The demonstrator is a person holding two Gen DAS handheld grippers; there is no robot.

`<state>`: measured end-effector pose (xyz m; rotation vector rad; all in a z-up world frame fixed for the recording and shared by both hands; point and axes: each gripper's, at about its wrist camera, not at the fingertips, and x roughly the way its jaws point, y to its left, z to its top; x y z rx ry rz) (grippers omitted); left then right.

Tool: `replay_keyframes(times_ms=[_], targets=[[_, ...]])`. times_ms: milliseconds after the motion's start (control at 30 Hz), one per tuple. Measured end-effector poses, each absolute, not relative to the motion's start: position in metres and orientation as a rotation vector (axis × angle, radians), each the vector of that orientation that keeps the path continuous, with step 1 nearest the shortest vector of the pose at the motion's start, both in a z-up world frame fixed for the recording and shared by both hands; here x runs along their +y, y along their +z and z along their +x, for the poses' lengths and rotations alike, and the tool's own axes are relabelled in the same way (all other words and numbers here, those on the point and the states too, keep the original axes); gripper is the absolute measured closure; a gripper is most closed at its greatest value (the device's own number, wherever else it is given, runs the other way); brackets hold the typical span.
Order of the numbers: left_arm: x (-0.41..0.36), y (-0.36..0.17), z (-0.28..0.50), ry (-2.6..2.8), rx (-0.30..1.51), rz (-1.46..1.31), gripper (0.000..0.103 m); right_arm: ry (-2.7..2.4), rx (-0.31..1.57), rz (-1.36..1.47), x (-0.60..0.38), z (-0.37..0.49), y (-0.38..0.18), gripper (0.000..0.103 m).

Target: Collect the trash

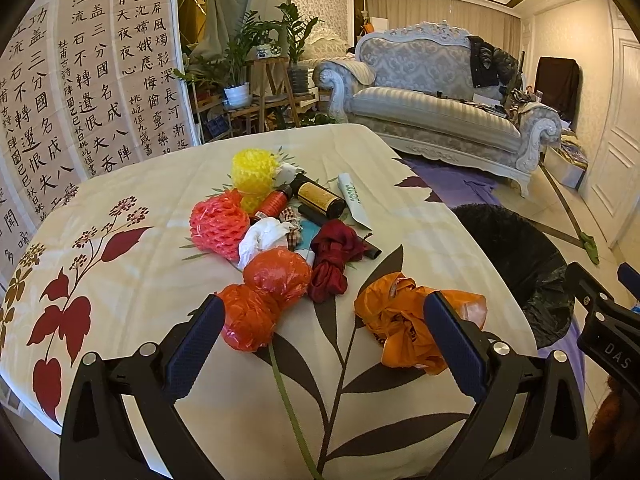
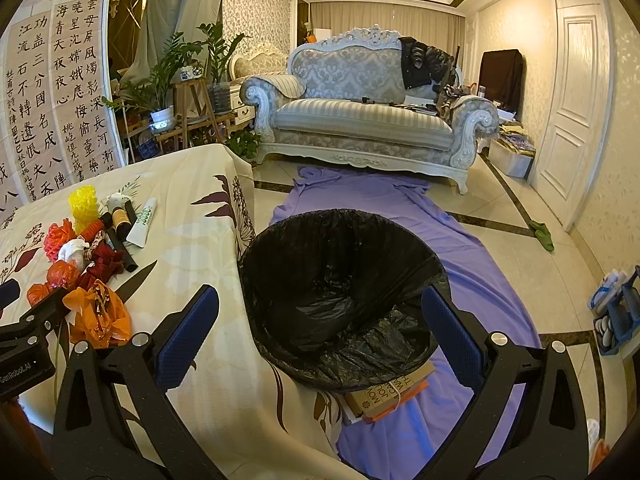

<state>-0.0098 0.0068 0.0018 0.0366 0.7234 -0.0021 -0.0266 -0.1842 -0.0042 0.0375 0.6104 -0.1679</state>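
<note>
My left tongs [image 1: 324, 336] gape over a crinkled orange plastic bag [image 1: 404, 332] on the floral cloth; my right tongs [image 2: 320, 328] gape above the round black-lined bin [image 2: 340, 280], just right.

I see the trash pile [image 1: 288, 232] mid-counter [image 1: 140, 280] | crumpled bag [image 1: 404, 332] nearest me, right of the pile | bin [image 2: 340, 292] on floor right of counter, on books [image 2: 384, 396] | sofa [image 2: 360, 112] behind.
</note>
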Motion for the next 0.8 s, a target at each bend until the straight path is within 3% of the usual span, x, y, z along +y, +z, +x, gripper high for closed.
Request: replay_keyframes(times_ms=[633,767,800], targets=[[0.0048,0.0006,-0.0104,-0.012,0.729,0.039,0.006,-0.161,0.627,0.044,-0.1813,-0.0255,-0.0090,0.005],[0.0066,0.0003,-0.0105,-0.015,0.732,0.042,0.007,-0.148,0.654,0.051,-0.1777,-0.0218,-0.0096,0.025],[0.0076,0.0002,-0.0109,-0.014,0.733,0.041,0.007,-0.137,0.664,0.062,-0.1770,-0.0208,-0.0101,0.025]])
